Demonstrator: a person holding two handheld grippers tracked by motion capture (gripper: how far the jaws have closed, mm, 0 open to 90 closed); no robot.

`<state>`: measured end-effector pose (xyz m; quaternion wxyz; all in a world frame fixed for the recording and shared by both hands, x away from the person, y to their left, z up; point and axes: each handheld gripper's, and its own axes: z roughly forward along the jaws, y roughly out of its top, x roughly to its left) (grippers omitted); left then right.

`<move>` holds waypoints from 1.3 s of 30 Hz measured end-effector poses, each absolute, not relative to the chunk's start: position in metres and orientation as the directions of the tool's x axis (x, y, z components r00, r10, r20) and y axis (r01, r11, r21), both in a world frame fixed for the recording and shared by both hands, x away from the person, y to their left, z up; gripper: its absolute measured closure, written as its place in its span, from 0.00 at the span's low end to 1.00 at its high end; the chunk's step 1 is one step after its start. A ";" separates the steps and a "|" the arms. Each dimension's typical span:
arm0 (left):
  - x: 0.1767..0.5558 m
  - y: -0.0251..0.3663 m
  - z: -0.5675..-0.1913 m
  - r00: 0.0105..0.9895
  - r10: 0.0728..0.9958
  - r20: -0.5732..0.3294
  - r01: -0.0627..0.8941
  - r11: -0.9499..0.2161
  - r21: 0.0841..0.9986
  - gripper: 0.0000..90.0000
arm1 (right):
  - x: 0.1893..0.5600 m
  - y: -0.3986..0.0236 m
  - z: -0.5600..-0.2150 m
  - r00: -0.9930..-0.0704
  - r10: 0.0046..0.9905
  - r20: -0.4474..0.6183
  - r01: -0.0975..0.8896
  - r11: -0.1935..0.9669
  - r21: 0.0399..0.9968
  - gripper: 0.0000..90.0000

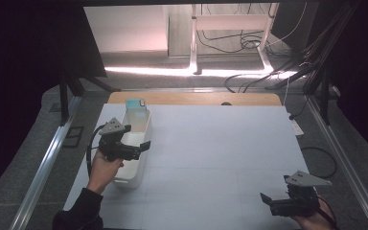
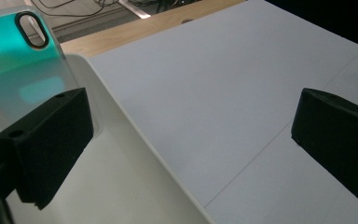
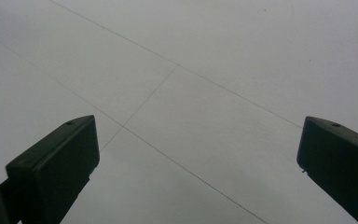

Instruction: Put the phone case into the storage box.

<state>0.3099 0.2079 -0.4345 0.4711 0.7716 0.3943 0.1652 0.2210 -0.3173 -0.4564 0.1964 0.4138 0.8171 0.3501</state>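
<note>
A white oblong bin stands on the left part of the grey table. A teal see-through phone case leans upright at the bin's far end; in the left gripper view the phone case sits at top left. My left gripper hovers open over the bin's right rim. In its own view the left gripper has one jaw over the bin's inside and the other over the table, nothing between them. My right gripper stands open near the table's front right; the right gripper holds nothing.
A wooden strip runs along the table's far edge. Metal rails flank both sides. Cables and a white stand lie on the floor beyond. Thin seam lines cross the table surface.
</note>
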 end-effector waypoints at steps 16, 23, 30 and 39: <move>0.285 0.209 -0.436 0.646 0.756 -0.105 0.446 -0.261 0.856 0.00 | 0.221 -0.317 -0.456 -0.579 0.814 -0.030 0.540 0.411 0.735 0.00; 0.272 0.212 -0.437 0.643 0.758 -0.110 0.442 -0.249 0.862 0.00 | 0.221 -0.317 -0.456 -0.582 0.813 -0.033 0.539 0.415 0.733 0.00; 0.263 0.216 -0.439 0.638 0.761 -0.118 0.444 -0.239 0.863 0.00 | 0.221 -0.317 -0.456 -0.582 0.813 -0.034 0.538 0.416 0.733 0.00; 0.253 0.221 -0.441 0.636 0.762 -0.121 0.447 -0.236 0.863 0.00 | 0.221 -0.317 -0.456 -0.584 0.811 -0.034 0.537 0.417 0.733 0.00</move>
